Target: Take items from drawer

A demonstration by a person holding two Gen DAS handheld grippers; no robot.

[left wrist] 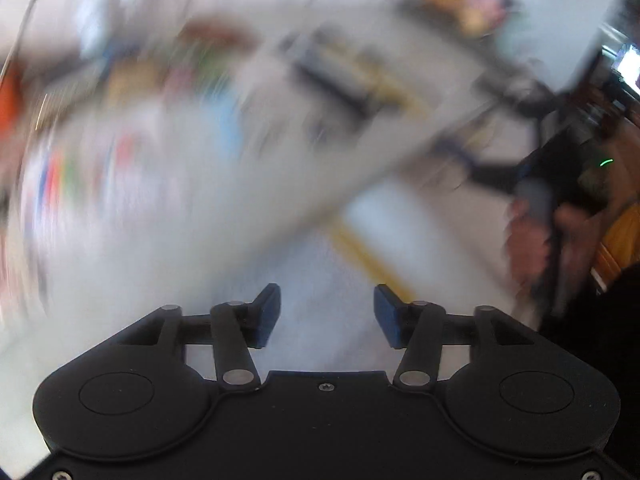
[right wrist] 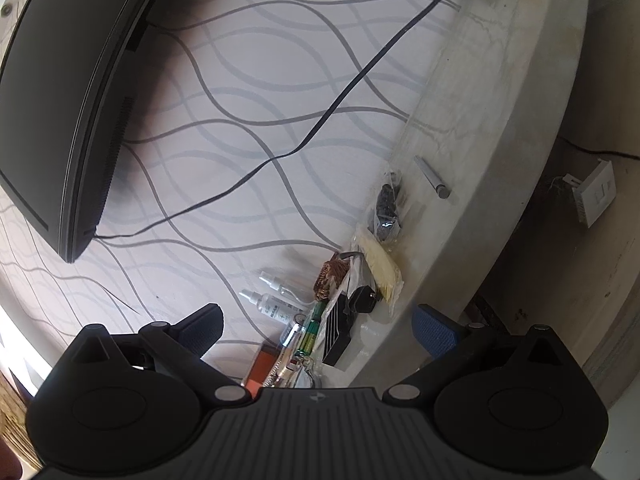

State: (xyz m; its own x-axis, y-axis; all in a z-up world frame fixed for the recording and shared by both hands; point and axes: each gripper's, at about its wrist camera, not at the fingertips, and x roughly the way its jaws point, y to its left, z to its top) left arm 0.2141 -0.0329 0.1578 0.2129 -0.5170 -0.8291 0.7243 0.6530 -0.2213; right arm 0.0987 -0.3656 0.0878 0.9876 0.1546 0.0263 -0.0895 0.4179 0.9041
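Blurred colours hide everything beyond the left gripper (left wrist: 327,316); both grippers gape empty.

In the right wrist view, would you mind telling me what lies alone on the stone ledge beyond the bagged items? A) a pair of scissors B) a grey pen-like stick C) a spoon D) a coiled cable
B: a slim grey pen-like stick lies by itself on the stone ledge, past the clear bag of dark pieces and the yellow packet.
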